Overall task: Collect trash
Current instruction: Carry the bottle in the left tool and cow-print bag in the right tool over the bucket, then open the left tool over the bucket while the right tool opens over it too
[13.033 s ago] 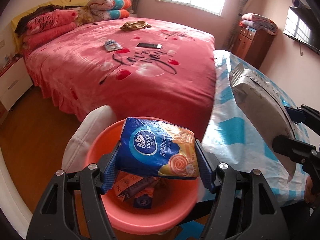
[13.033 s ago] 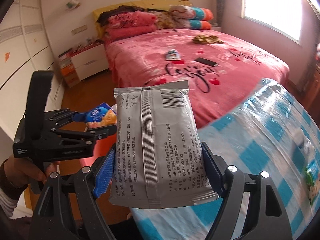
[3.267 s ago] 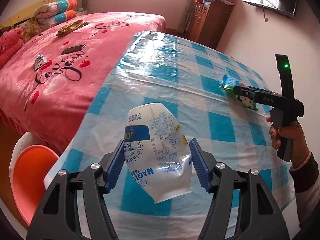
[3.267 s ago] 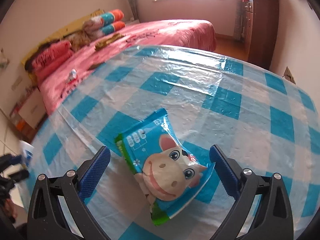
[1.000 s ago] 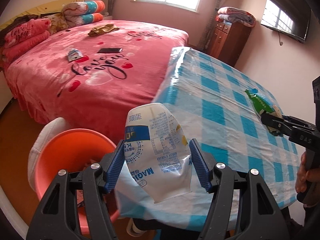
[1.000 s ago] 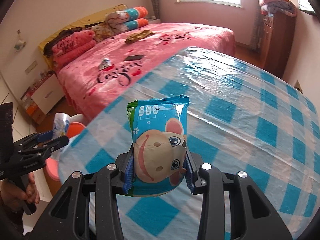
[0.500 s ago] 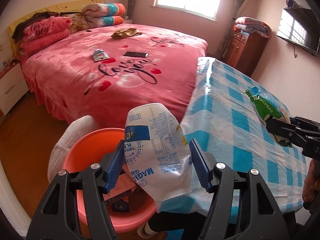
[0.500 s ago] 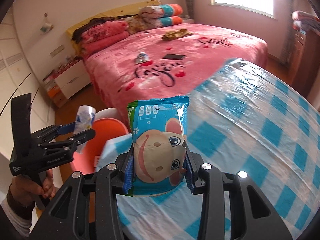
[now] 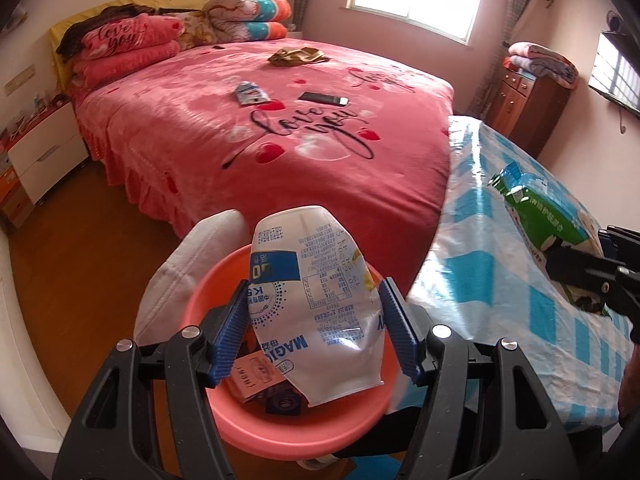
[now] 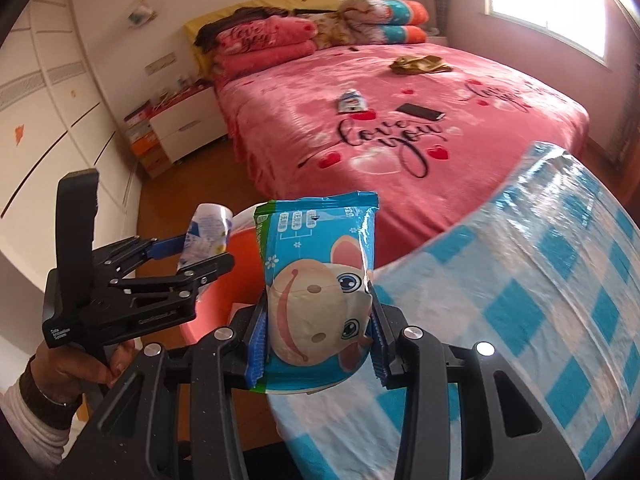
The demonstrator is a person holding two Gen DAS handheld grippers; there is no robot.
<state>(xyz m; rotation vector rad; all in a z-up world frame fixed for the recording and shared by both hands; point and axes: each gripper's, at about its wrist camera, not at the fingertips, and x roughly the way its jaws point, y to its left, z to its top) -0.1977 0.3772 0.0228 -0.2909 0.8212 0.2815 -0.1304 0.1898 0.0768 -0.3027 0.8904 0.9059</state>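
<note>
Left gripper (image 9: pixel 314 330) is clamped on a white pouch (image 9: pixel 316 304) with blue print, blue pads pressed to both its sides, and the pouch hangs directly over the orange basin (image 9: pixel 304 420). Down inside the basin lie a pinkish card wrapper (image 9: pixel 254 372) and a dark packet (image 9: pixel 284 402). A white cushion (image 9: pixel 188 276) sits just beside the basin's left rim, on the wooden floor (image 9: pixel 76 272).

Over on the right wrist view, the right gripper (image 10: pixel 316 334) is squeezed tight on a blue snack bag (image 10: pixel 320 292) with a cartoon animal face, held upright above the near edge of the blue-checked table (image 10: pixel 560 300). From that same view the left gripper (image 10: pixel 200 254) shows to the left, the white pouch (image 10: pixel 206 232) pinched in it, the orange basin (image 10: pixel 224 292) right behind and below it, and the person's left hand (image 10: pixel 76 364) wrapped round the handle.

In the left view, the snack bag (image 9: pixel 544 220) shows its green back at the right, above the table (image 9: pixel 500 280).

Far behind, the pink bed (image 9: pixel 280 140) carries a phone (image 9: pixel 324 98), a small packet (image 9: pixel 250 93) and a crumpled brown cloth (image 9: pixel 298 56)
</note>
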